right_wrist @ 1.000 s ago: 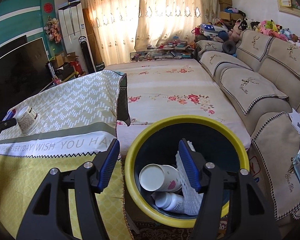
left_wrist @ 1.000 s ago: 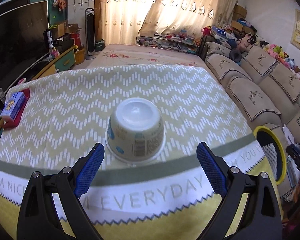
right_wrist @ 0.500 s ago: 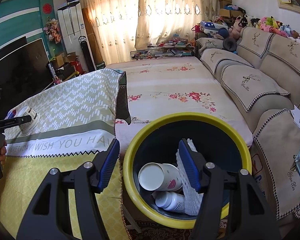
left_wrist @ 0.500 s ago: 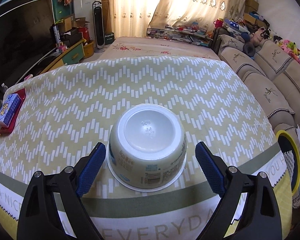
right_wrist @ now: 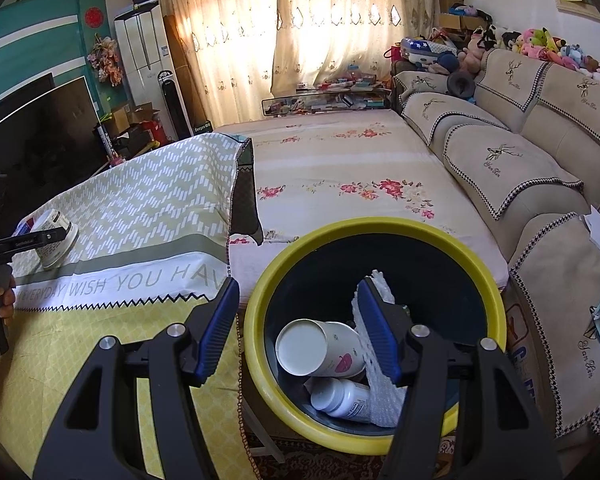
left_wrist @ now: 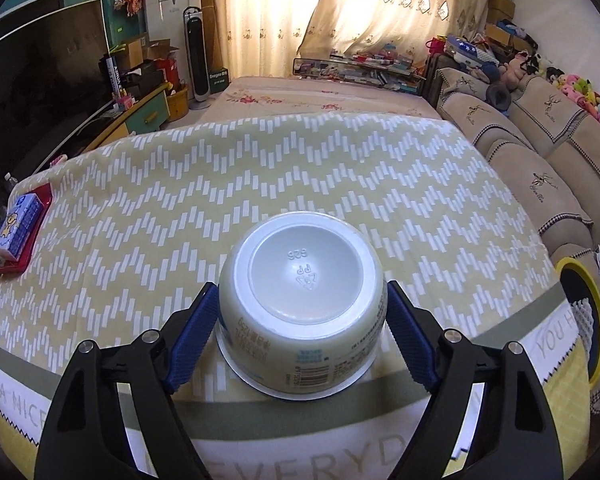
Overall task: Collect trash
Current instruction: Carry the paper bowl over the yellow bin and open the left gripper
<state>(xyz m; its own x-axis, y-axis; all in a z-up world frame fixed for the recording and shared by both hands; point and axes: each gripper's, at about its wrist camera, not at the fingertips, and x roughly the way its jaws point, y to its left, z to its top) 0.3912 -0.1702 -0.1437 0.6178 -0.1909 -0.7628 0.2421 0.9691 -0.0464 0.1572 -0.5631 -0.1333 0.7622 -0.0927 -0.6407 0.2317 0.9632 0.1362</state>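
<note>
An upside-down white plastic bowl (left_wrist: 302,300) stands on the chevron tablecloth (left_wrist: 260,176). My left gripper (left_wrist: 302,332) has its blue pads against both sides of the bowl, which still rests on the cloth. The bowl also shows at the far left of the right wrist view (right_wrist: 54,238). My right gripper (right_wrist: 298,332) is open and empty, hovering over the yellow-rimmed trash bin (right_wrist: 496,300). Inside the bin lie a paper cup (right_wrist: 320,348), a white bottle (right_wrist: 342,398) and white foam wrap (right_wrist: 384,392).
A blue tissue pack on a red tray (left_wrist: 18,228) sits at the table's left edge. The bin (left_wrist: 596,320) stands off the table's right corner. A sofa (right_wrist: 520,168) runs along the right, a floral-covered surface (right_wrist: 340,184) lies beyond the table.
My left gripper moved forward around the bowl and its jaws closed in until the pads touch the bowl's sides. My right gripper stayed open over the bin.
</note>
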